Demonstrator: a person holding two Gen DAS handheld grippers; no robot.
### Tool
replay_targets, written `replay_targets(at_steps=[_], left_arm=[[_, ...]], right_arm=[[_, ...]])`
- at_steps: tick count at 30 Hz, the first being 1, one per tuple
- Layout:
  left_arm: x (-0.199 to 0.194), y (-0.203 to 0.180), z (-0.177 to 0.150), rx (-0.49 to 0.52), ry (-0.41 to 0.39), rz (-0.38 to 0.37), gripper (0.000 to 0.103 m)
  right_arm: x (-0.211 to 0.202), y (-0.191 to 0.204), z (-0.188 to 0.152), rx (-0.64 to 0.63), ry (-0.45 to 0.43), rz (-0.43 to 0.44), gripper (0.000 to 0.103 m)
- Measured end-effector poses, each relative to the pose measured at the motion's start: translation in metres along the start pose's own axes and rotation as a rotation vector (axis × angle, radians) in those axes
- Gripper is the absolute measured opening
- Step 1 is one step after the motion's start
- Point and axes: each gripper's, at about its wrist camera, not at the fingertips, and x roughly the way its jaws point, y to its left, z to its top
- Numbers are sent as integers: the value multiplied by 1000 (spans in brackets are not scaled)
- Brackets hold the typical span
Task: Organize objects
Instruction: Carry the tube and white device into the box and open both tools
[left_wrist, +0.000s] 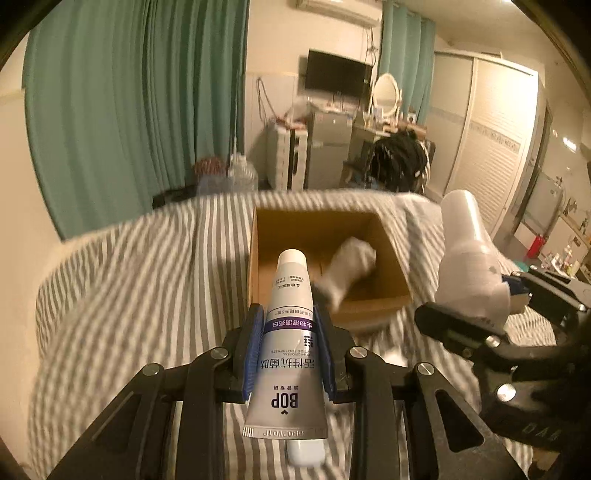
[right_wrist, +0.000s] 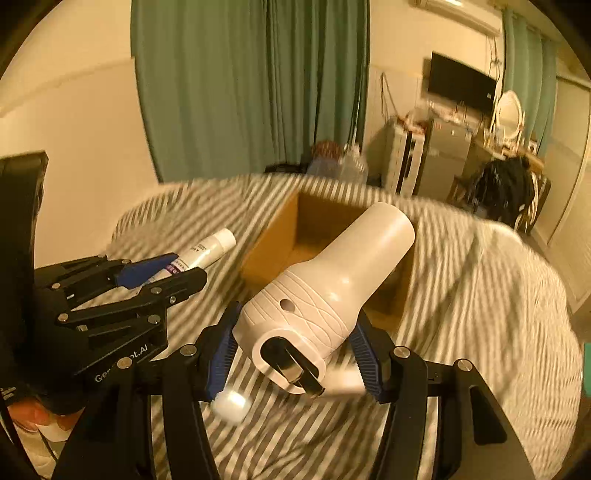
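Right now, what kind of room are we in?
Most likely a bedroom. A striped bed cover spreads out in front, a dressing table with an oval mirror stands at the far wall, and a big wardrobe with sliding doors is on the right.

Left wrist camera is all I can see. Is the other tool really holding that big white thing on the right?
Observer: Yes. The right tool has a blue pad pressed on each side of the white bottle-shaped thing, at its patterned end.
Operator: What's on its bottom? I can't see that.
Observer: An oval hole, with a dark metal piece inside it.
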Motion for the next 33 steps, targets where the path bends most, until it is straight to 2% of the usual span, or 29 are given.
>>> replay_targets(at_steps=[6, 12, 16, 23, 28, 31, 33], left_arm=[[40, -8, 57, 24, -32, 9, 28], [102, -10, 78, 46, 0, 27, 28], [153, -2, 73, 29, 44, 6, 28], [193, 4, 50, 60, 91, -14, 28], [200, 4, 41, 51, 114, -35, 28], [197, 4, 36, 52, 115, -37, 31], [194, 4, 34, 48, 116, -39, 43]], right_arm=[[16, -33, 53, 2, -53, 3, 57], [72, -69, 78, 39, -35, 1, 57], [116, -85, 77, 64, 8, 9, 57], [182, -104, 52, 100, 124, 36, 57], [187, -115, 46, 155, 128, 59, 58], [181, -119, 43, 171, 102, 62, 68], [177, -123, 44, 183, 82, 64, 71]])
